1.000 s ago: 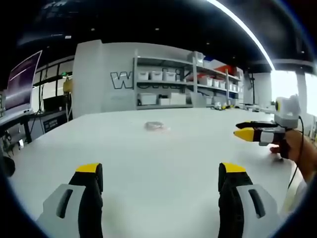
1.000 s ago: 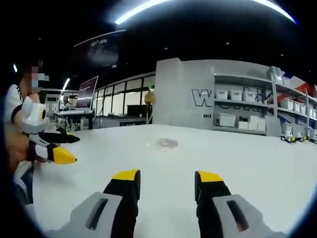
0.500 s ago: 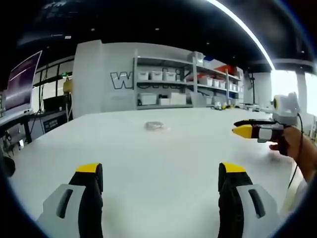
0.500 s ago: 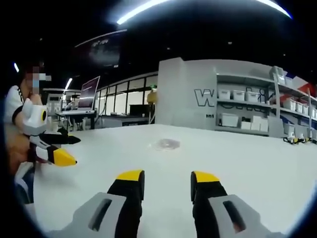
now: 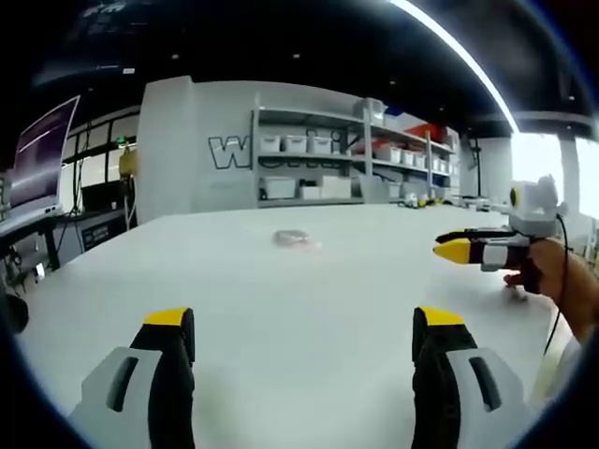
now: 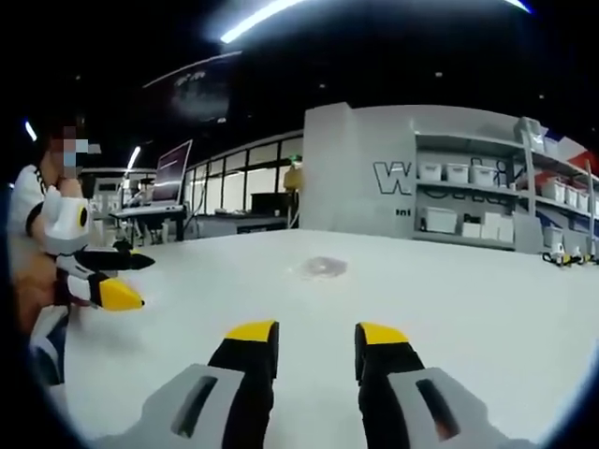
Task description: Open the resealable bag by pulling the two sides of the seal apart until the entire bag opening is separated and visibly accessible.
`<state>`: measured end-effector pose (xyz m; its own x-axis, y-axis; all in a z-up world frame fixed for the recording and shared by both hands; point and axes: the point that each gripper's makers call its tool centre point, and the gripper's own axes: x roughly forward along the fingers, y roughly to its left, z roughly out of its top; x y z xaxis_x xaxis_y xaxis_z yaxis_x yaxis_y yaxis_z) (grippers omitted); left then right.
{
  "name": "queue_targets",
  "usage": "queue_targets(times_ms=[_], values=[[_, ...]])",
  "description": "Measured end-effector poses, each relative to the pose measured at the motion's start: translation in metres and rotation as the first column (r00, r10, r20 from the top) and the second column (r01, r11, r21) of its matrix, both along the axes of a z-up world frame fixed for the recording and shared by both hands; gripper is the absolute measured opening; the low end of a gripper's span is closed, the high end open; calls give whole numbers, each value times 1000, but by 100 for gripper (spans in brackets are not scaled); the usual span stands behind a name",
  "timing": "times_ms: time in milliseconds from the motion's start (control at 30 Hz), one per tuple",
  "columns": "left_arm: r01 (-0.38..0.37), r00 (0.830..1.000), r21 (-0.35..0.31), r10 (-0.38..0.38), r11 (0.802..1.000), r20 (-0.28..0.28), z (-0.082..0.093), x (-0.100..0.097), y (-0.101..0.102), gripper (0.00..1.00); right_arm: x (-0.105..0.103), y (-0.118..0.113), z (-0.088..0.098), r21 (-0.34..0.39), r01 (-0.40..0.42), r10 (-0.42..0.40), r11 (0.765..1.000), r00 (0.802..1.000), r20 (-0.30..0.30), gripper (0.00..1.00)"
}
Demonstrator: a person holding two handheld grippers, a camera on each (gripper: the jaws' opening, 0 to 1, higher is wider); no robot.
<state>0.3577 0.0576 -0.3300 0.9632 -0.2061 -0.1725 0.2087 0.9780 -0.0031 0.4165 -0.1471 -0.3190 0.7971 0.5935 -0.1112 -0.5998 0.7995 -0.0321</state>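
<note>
Both claws released, holding nothing: left claw [image 5: 299, 323], right claw [image 6: 315, 329]; bag [image 5: 296, 238] lying sealed mid-bench [image 5: 309, 290], well apart, approach pending.

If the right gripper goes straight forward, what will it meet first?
Probably the resealable bag, lying on the white table ahead of the right gripper, slightly left of centre. Nothing stands between them, though depth is uncertain.

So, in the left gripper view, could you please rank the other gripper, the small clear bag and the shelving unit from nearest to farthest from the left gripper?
1. The right gripper, yellow-tipped, held above the white table at the right.
2. The small clear resealable bag, lying flat mid-table, ahead of the left gripper.
3. The grey shelving unit with white bins, beyond the table's far edge.
</note>
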Motion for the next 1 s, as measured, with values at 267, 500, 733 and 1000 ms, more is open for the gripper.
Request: queue_targets(times_ms=[267,500,733,1000], values=[[-1,1000,-5,1,1000,6,1,0,1,96,14,1,7,-4,-16,16,1000,1000,3,27],[-4,1000,-12,4,1000,11,1,0,3,96,31,1,30,14,-20,20,1000,999,30,27],[-3,1000,-16,3,1000,17,2,-1,3,96,36,14,16,16,-59,59,998,998,-16,26],[-3,1000,-22,3,1000,19,3,-1,3,96,50,19,18,27,-81,82,996,997,-8,25]])
